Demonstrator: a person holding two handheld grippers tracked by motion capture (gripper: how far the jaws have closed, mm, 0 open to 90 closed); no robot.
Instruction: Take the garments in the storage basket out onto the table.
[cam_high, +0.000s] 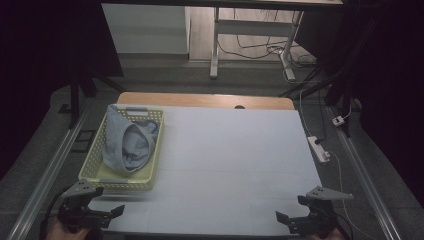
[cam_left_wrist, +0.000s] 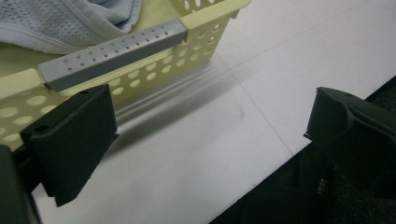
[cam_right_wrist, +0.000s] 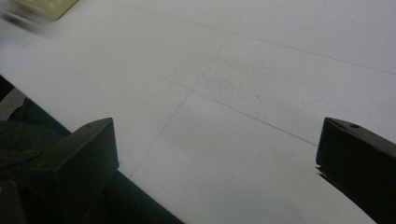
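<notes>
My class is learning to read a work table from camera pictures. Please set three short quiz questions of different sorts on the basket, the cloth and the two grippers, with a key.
1. True or false: the pale blue cloth lies inside the yellow basket.
2. Multiple choice: the left gripper is a) shut on the basket's grey handle, b) open, near the basket's near wall, c) shut on the cloth.
3. Fill in: the right gripper has its jaws open over the bare white ___.

Key
1. True.
2. b. In the left gripper view the grey handle sits beyond the jaws, untouched.
3. Table.
</notes>
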